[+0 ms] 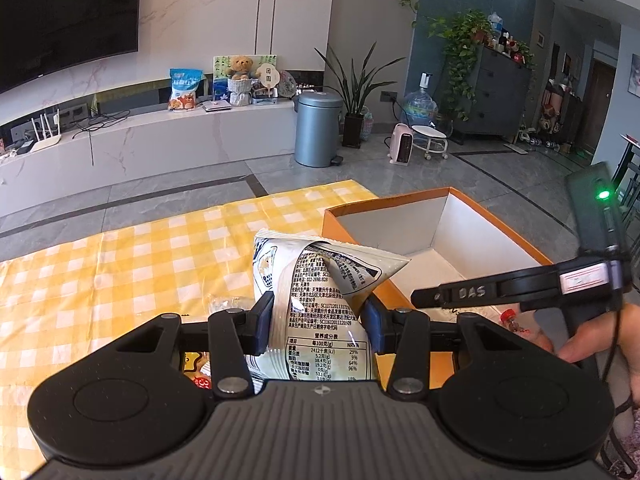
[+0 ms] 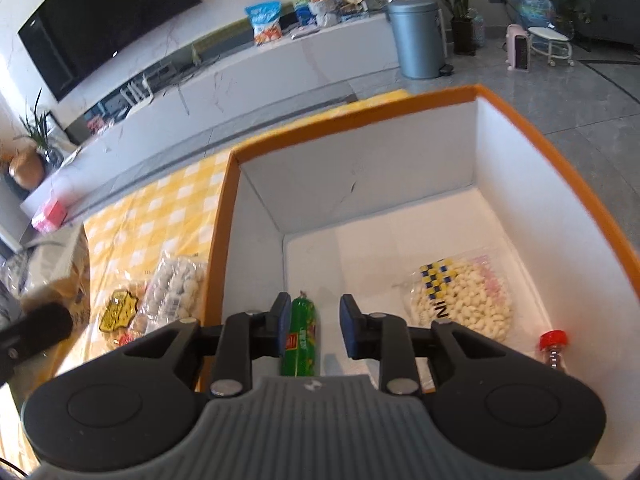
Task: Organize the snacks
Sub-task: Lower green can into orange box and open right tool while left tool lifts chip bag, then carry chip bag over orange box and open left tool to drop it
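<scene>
While the left claw [image 1: 316,320] is pinching a crinkled white foil snack bag [image 1: 320,300] just left of the orange-rimmed white box [image 1: 496,232], the right claw [image 2: 315,330] is hanging spread inside it.

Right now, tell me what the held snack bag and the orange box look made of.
Snack bag in the left claw: thin glossy plastic film, probably; it creases sharply and catches glare.
Orange box: stiff paperboard, apparently; matte white inner walls, straight folded corners, thin orange rim.
</scene>
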Available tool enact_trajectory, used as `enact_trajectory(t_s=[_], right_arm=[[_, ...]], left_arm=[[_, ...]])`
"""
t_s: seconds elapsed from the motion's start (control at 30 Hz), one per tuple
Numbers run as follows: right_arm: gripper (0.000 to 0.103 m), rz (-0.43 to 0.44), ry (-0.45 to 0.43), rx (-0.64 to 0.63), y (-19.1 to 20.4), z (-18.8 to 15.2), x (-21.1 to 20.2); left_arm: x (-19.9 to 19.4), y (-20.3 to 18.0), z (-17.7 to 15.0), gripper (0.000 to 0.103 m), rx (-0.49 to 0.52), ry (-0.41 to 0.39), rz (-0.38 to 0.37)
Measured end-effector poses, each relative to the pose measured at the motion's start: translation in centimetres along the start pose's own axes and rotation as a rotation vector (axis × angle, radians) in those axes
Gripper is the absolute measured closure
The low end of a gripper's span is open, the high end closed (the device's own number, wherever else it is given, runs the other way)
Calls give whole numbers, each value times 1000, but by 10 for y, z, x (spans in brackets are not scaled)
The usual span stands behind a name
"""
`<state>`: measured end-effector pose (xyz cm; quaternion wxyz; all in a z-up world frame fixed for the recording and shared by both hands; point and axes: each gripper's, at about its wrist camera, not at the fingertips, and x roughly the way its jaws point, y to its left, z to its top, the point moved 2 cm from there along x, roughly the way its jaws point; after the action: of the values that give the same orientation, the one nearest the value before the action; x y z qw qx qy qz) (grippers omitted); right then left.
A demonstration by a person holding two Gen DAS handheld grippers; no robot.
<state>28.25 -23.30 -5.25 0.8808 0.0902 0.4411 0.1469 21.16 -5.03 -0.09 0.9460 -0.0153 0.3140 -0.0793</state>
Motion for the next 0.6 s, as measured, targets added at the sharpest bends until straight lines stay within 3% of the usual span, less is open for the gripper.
enact_trajectory(t_s=[0.1,0.3,0.37,0.47,0.6], right_arm=[[63,-9,-45,-29,1,7,-18],[60,-91,-164,7,-3,17,-59],[50,-118,-205,4,-6,10,-73],[50,-156,-232,6,-18,-4,-84],[51,-120,-262,77,-50,-14,-88]], left_arm=[[-2,-4,5,52,-7,2,4],[-6,-19,13,51,-2,15,40],[-7,-25,14,51,-14,27,41],[-5,-42,15,51,5,25,51],[5,-62,19,51,-17,57,44]])
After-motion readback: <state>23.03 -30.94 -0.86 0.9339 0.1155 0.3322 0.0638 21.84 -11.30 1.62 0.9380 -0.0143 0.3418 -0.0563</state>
